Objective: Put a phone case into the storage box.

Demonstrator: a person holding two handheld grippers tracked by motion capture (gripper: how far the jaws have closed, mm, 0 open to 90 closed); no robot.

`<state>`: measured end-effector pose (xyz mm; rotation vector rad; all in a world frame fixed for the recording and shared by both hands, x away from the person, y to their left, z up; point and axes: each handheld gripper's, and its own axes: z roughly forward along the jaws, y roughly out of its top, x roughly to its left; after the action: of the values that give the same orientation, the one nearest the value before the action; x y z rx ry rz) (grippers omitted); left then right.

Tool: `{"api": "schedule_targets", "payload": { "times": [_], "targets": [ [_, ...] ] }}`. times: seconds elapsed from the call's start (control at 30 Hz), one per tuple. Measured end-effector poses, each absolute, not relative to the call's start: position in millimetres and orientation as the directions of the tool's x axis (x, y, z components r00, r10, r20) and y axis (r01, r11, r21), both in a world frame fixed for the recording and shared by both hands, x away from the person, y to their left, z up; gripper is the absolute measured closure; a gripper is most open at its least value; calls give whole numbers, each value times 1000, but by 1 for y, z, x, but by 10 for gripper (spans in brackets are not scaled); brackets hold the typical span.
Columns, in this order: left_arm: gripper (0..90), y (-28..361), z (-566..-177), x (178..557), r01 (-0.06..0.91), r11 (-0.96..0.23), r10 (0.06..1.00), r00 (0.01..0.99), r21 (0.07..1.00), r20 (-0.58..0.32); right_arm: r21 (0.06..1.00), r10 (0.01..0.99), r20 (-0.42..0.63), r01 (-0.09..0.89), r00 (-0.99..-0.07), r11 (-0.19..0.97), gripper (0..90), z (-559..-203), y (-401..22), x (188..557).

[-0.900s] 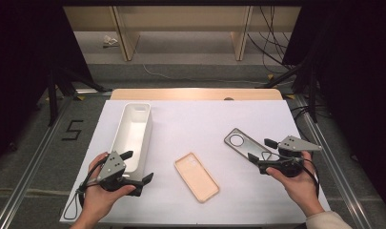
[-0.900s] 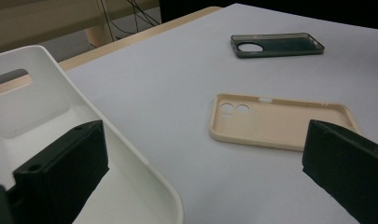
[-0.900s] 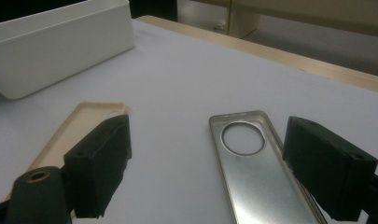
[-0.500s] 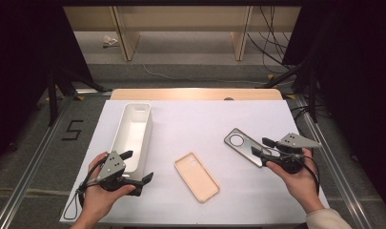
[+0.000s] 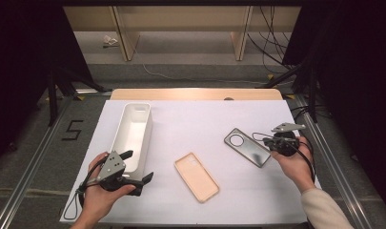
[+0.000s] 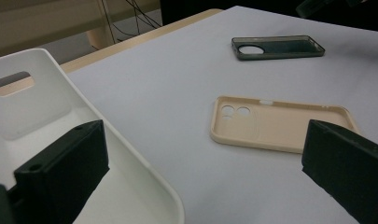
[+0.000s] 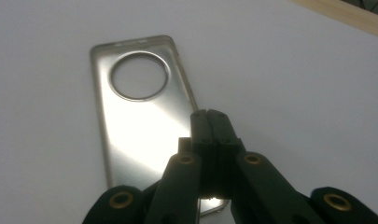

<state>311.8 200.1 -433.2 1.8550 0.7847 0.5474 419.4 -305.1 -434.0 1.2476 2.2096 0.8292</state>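
My right tongs (image 5: 270, 144) are clenched with nothing between them, tips over the near end of the dark phone case (image 5: 247, 147) lying flat on the bench (image 5: 190, 119), while my left tongs (image 5: 137, 167) gape beside the white tray (image 5: 133, 131), ready to help.

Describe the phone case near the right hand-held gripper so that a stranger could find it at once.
On the white table cover, look toward its right side, just in front of the closed right hand-held gripper. The dark phone case lies there flat, with one big round camera hole, unlike the beige case at the middle.
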Motion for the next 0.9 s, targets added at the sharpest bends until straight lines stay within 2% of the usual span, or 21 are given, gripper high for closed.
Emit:
{"api": "schedule_targets", "payload": {
  "times": [0.23, 0.4, 0.9],
  "targets": [
    [0, 200, -432, 311, 267, -283, 726, 687, 921, 23, 596, 903, -115, 698, -415, 397, 900, -453, -316, 444],
    [0, 200, -433, 311, 270, -282, 726, 687, 921, 21, 569, 913, -102, 730, -394, 379, 900, -460, -323, 450],
    [0, 200, -433, 311, 271, -280, 725, 688, 921, 18, 497, 897, -83, 762, -435, 415, 900, -464, -321, 449]
  ]
}}
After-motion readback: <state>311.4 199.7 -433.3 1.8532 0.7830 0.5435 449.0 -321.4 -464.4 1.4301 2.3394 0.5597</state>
